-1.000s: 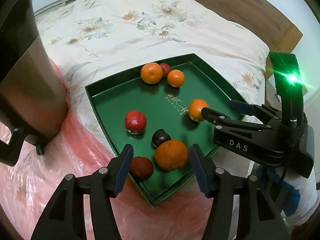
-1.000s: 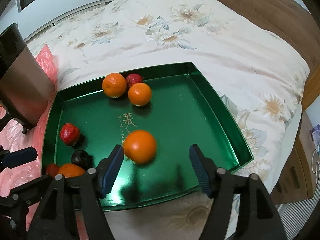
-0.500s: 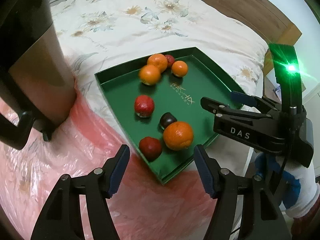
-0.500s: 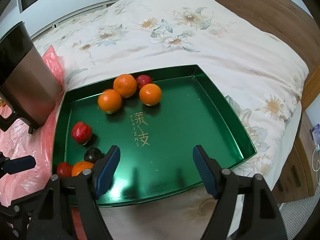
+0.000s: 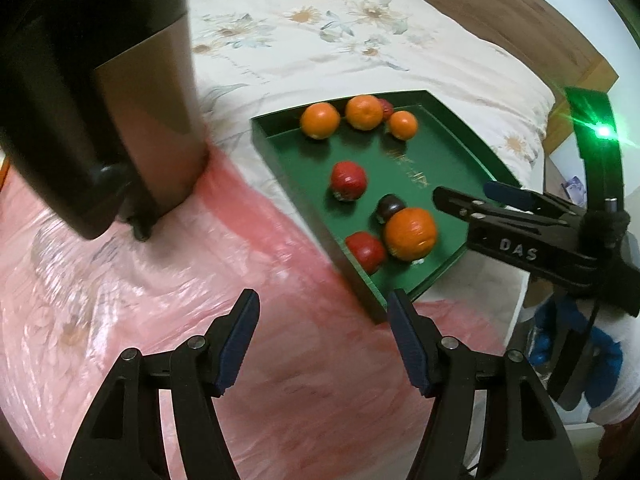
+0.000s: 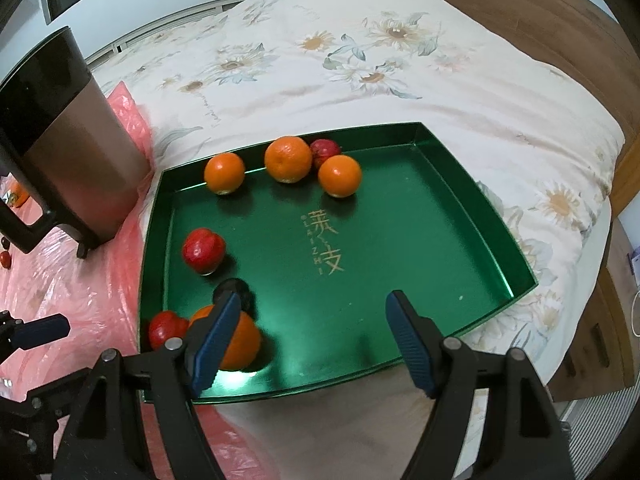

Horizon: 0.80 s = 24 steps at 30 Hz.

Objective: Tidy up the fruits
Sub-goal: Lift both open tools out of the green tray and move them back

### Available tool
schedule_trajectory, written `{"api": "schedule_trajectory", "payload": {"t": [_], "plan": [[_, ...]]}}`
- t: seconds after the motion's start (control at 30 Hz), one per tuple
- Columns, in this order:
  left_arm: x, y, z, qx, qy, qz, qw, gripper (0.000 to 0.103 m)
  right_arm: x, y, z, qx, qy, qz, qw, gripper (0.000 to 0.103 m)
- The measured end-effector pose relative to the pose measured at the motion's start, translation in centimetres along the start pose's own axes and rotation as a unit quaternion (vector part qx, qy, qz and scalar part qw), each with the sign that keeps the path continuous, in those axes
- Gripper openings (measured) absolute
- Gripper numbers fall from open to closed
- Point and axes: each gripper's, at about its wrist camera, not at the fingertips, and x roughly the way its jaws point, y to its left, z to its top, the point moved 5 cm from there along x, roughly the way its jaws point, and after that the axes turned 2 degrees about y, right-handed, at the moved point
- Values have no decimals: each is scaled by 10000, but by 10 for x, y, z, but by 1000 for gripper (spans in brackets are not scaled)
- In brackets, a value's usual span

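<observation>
A green tray lies on a flowered bed. It holds several oranges, red fruits and one dark fruit. Three oranges and a red fruit sit along its far edge. A red fruit, a dark fruit, a big orange and another red fruit lie along its left side. My right gripper is open and empty over the tray's near edge. My left gripper is open and empty over pink plastic, short of the tray's corner.
A tall black and brown appliance stands on the pink plastic sheet left of the tray. A few small fruits lie on the plastic behind it. A wooden bed frame runs along the right.
The orange between my right gripper's fingers has rolled to the tray's far edge beside the others. Both grippers have drawn back from the tray; the left has swung left over the plastic.
</observation>
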Motion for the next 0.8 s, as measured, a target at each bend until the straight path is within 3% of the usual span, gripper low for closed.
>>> {"api": "schedule_trajectory", "payload": {"t": [0.8], "plan": [[-41,96,-29,-620,-146,459,9969,60,-22,101,-14,-635,17,546,9965,103]]}}
